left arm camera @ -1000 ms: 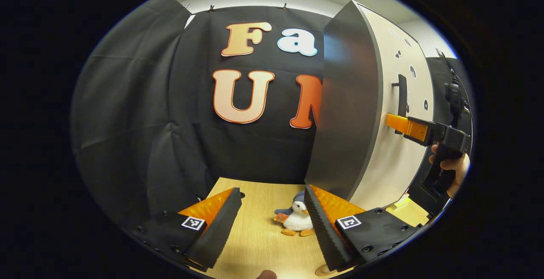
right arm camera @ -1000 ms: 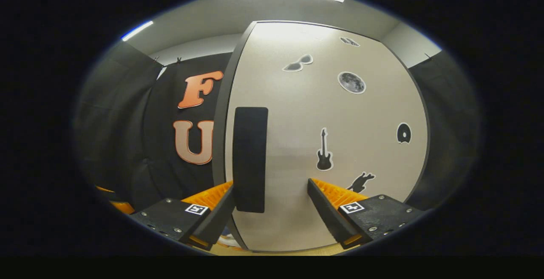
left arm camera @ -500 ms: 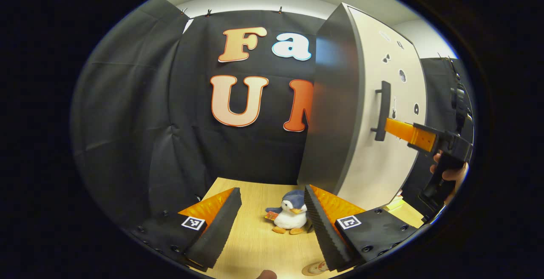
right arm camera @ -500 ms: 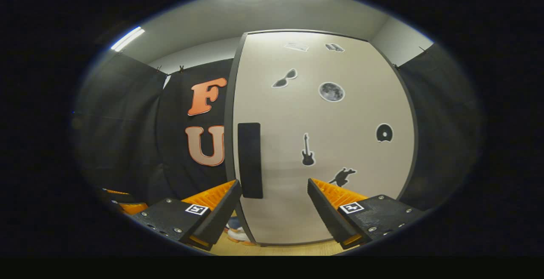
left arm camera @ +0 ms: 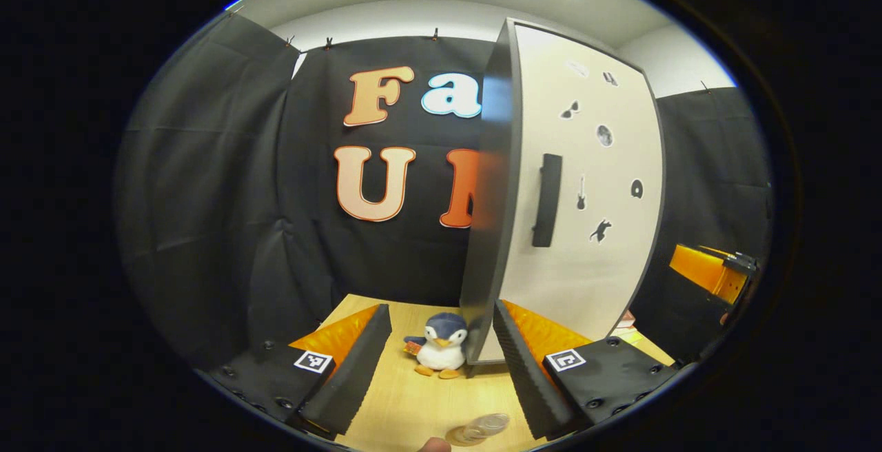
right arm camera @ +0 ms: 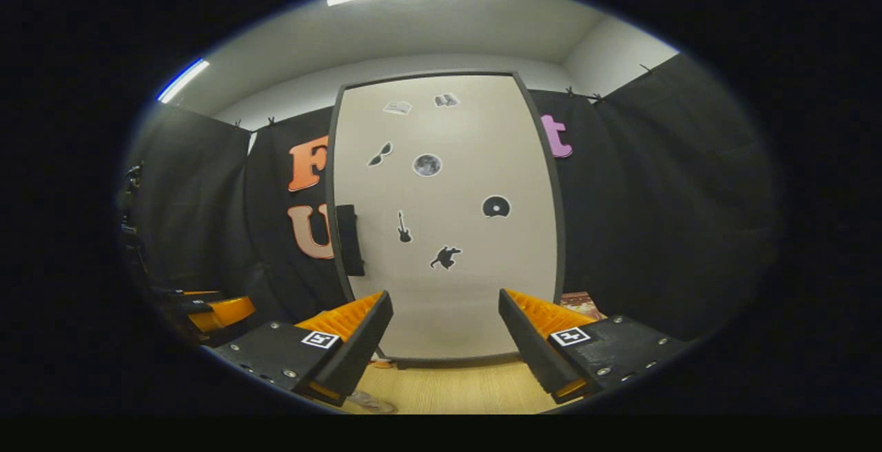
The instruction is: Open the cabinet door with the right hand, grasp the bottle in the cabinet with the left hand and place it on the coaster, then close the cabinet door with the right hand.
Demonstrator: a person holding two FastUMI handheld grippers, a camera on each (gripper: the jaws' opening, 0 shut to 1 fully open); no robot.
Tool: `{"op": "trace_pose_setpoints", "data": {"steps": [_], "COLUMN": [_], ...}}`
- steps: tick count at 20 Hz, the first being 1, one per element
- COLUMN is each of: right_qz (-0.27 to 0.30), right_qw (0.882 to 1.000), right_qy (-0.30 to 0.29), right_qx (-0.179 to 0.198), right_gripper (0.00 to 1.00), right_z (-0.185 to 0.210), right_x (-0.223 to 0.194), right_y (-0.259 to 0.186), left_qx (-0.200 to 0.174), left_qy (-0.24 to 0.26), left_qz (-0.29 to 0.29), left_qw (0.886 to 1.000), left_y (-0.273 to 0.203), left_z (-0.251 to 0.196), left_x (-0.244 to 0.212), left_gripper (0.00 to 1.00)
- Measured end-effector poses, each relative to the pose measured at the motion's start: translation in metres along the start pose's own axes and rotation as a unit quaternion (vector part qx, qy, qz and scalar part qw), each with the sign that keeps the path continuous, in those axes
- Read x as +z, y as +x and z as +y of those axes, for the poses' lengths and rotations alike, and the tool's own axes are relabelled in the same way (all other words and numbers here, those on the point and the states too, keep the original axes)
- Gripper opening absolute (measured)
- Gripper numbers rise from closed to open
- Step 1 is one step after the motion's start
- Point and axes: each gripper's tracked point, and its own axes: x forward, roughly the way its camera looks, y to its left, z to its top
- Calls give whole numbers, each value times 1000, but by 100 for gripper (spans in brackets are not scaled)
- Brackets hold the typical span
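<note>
Frontally, in the right gripper view, the cabinet door [right arm camera: 448, 231] stands shut, a pale panel in a dark frame bearing small stickers, among them a guitar [right arm camera: 404, 227] and a moon [right arm camera: 427, 165]. Its dark vertical handle [right arm camera: 349, 240] sits near the left edge. The right gripper [right arm camera: 444, 331] is held apart from the door, fingers spread wide with nothing between them.

From the left gripper view the same cabinet [left arm camera: 565, 190] is seen obliquely, its dark side panel [left arm camera: 490, 197] turned toward the camera and the handle [left arm camera: 548, 199] standing proud of the door. The left gripper [left arm camera: 441, 352] is likewise open and empty above the wooden table [left arm camera: 413, 411]. A plush penguin [left arm camera: 441, 352] sits on the table just beside the cabinet's near corner. At the lower edge a clear bottle [left arm camera: 486, 427] rests on a round coaster [left arm camera: 458, 436]. The other gripper [left arm camera: 710, 273] appears at the far right, well apart from the door.
</note>
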Motion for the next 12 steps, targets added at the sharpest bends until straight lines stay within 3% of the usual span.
{"op": "trace_pose_setpoints", "data": {"steps": [5, 12], "right_qz": [3, 11], "right_qw": [1000, 1000], "right_qy": [-2, -13], "right_qx": [3, 9], "right_gripper": [95, 95], "right_z": [-24, -36], "right_x": [-3, -9], "right_y": [-31, -48], "left_qx": [2, 28], "left_qy": [26, 37], "left_qz": [-22, -36], "left_qw": [999, 998], "left_y": [-33, -55], "left_z": [-43, -53], "left_x": [14, 19], "left_gripper": [96, 95]}}
